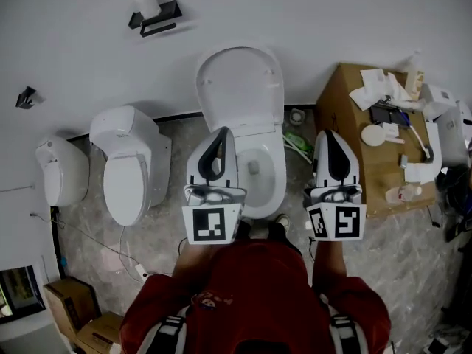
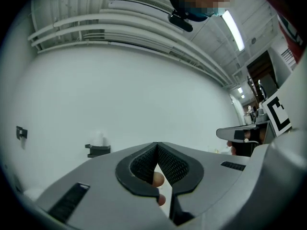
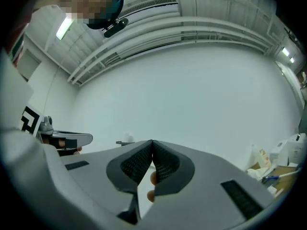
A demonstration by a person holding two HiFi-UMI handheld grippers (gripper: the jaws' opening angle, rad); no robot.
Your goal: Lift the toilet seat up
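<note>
The white toilet stands against the wall in the head view, its lid (image 1: 240, 87) raised upright and the bowl (image 1: 274, 169) open below it. My left gripper (image 1: 223, 133) hangs over the bowl's left rim, apart from the toilet, jaws shut on nothing. My right gripper (image 1: 329, 134) is held to the right of the bowl, also shut and empty. In the left gripper view the left gripper (image 2: 156, 145) points at the bare white wall, tips touching. The right gripper (image 3: 152, 142) in its own view shows the same, tips together.
A second white toilet (image 1: 129, 168) and a smaller white unit (image 1: 63, 172) stand to the left. A paper holder (image 1: 155, 13) hangs on the wall. A cardboard box (image 1: 346, 116) bearing several small items sits to the right. More cardboard boxes (image 1: 70, 304) lie at bottom left.
</note>
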